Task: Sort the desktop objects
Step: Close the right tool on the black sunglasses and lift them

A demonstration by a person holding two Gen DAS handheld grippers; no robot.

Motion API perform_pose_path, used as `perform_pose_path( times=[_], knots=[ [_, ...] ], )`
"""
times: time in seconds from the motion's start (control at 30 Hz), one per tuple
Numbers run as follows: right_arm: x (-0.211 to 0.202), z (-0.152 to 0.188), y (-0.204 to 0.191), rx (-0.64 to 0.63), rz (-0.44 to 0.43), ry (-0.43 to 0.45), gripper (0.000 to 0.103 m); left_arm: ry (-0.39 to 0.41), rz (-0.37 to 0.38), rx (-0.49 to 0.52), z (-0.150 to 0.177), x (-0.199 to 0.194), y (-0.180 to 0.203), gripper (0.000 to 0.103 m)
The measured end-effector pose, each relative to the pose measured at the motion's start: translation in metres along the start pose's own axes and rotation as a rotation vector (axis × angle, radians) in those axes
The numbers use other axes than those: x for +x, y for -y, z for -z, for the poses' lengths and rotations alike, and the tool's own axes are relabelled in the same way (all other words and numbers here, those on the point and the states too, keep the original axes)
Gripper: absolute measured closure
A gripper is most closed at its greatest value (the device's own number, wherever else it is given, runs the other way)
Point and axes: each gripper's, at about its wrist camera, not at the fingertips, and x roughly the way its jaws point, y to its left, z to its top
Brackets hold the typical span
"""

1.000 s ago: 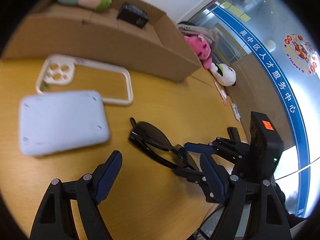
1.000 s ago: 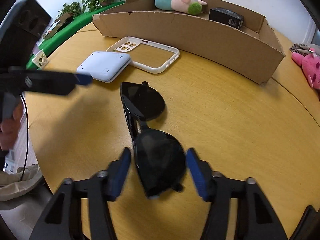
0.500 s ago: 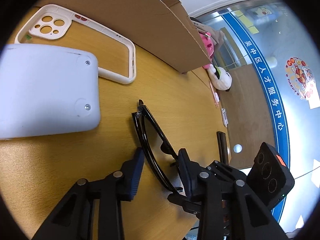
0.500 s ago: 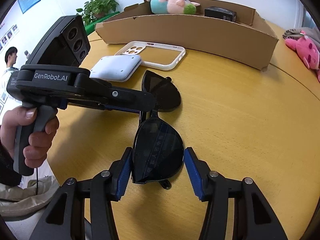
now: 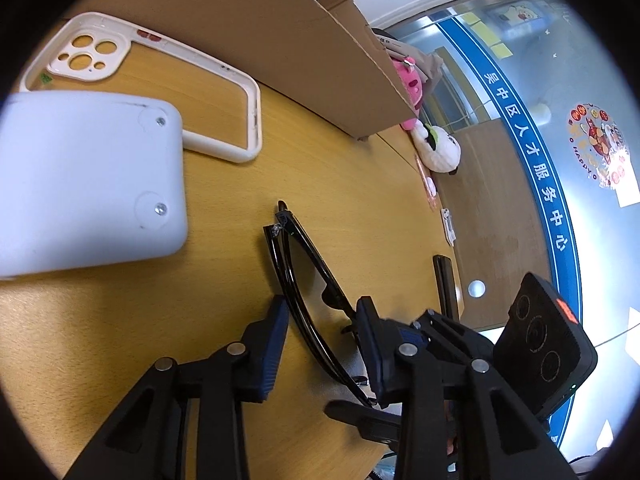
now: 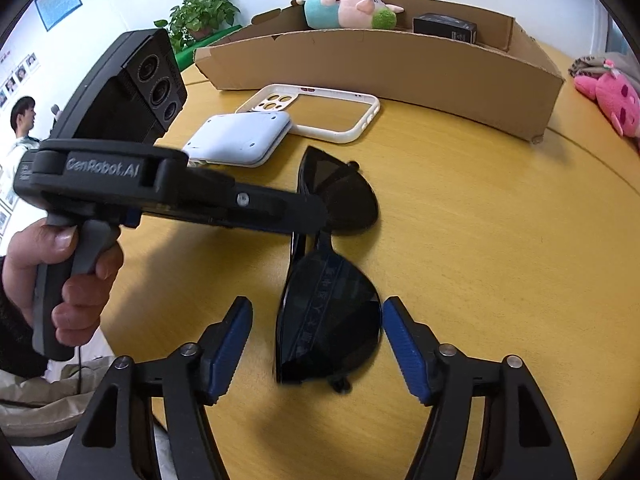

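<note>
The black sunglasses [image 6: 328, 300] lie folded on the yellow wooden worktop [image 6: 480, 260], and both tools are on them. The left gripper [image 5: 322, 330] has its fingers narrowed around the frame near the bridge: the frame runs between the two blue pads [image 5: 276, 340], and from the left wrist view they sit against it, a clenched grasp on the sunglasses. In the right wrist view that same left gripper [image 6: 316, 216] reaches in from the left, a hand [image 6: 60, 280] wrapped round its handle, its tip crossing the middle of the glasses.

The right gripper [image 6: 316, 344] is another story: its fingers are opening right now. The near lens sits between the blue pads [image 6: 404, 344], with a clear gap on the left side and the right pad just beside the lens edge, so no grip there.

Beyond the glasses, a white flat device [image 6: 240, 144] lies against a cream phone case [image 6: 320, 114], and behind those stands a cardboard box [image 6: 380, 64] holding a plush pig [image 6: 348, 6].
</note>
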Motion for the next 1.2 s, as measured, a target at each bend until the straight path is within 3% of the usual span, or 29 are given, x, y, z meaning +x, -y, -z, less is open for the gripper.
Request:
perform_pose_path(
  times=[0.1,0.13,0.43,0.77,1.2],
  knots=[
    [0.003,0.001,-0.003,-0.012,0.023,0.007,0.036,0.002,-0.006,0.01,-0.001,-0.001,0.001,0.07],
    [0.003,0.001,-0.004,-0.022,0.029,0.009,0.047,0.003,-0.009,0.013,-0.001,-0.002,0.002,0.07],
    [0.002,0.002,-0.005,0.015,0.021,0.028,0.048,0.005,-0.021,0.047,-0.002,-0.003,0.014,0.072],
    [-0.026,-0.009,-0.006,0.028,0.033,0.084,0.048,0.032,-0.015,0.134,-0.02,-0.019,0.042,0.074],
    [-0.024,-0.062,-0.02,-0.019,0.025,0.122,0.056,0.066,-0.046,0.186,-0.048,-0.034,0.049,0.075]
  ],
)
